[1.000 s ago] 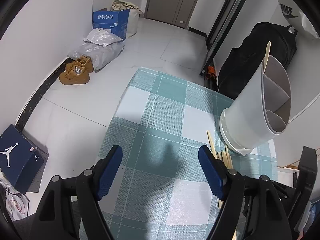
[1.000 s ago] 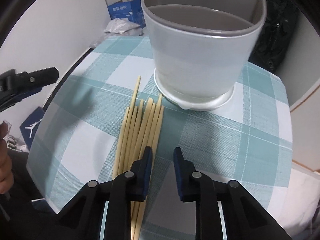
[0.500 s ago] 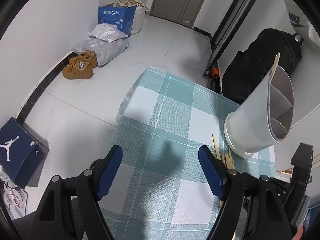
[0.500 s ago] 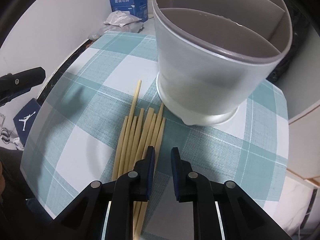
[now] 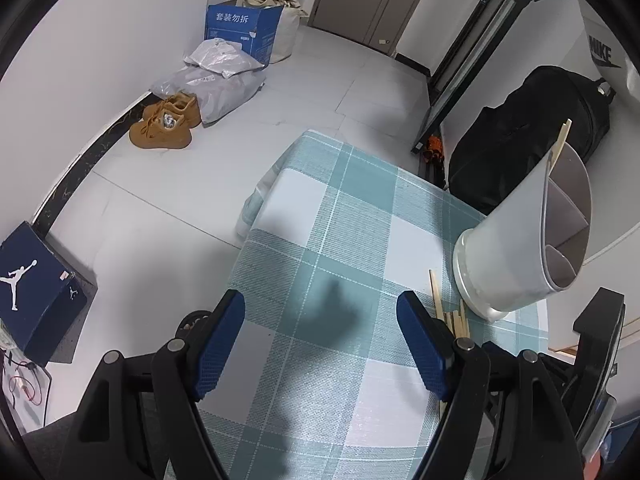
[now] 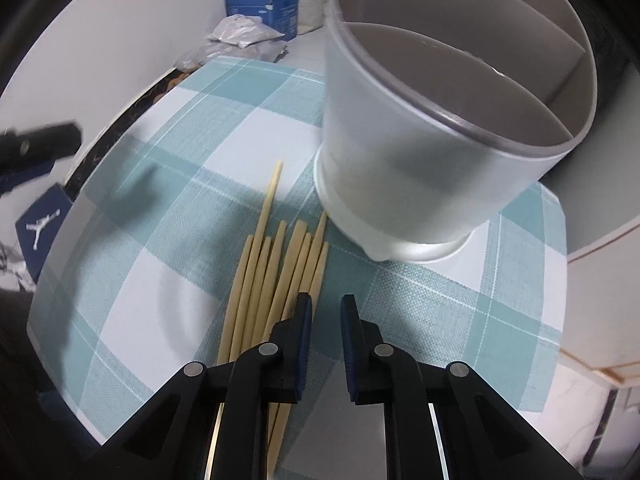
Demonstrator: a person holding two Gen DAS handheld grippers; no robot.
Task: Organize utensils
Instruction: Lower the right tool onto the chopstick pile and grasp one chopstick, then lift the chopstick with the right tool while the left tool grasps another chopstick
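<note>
My right hand-held gripper (image 6: 323,310) hovers slightly parted, gripping nothing, over pale wooden chopsticks (image 6: 280,264) lying bundled just beside the white divided holder (image 6: 420,168). My left hand-held gripper (image 5: 320,322) is spread wide, away from the holder.

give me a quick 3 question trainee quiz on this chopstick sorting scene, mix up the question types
1. True or false: the left tongs grip a chopstick.
2. Multiple choice: the loose chopsticks lie (A) inside the holder, (B) flat on the checked cloth beside the holder's base, (C) on the floor.
3. Fill in: the white holder is split inside into ____ by partition walls.

Key
1. False. They are wide open over bare cloth, holding nothing.
2. B. In the left wrist view, one chopstick already stands in the holder.
3. Compartments. The right tongs hover just right of the pile, slightly apart and empty.
</note>
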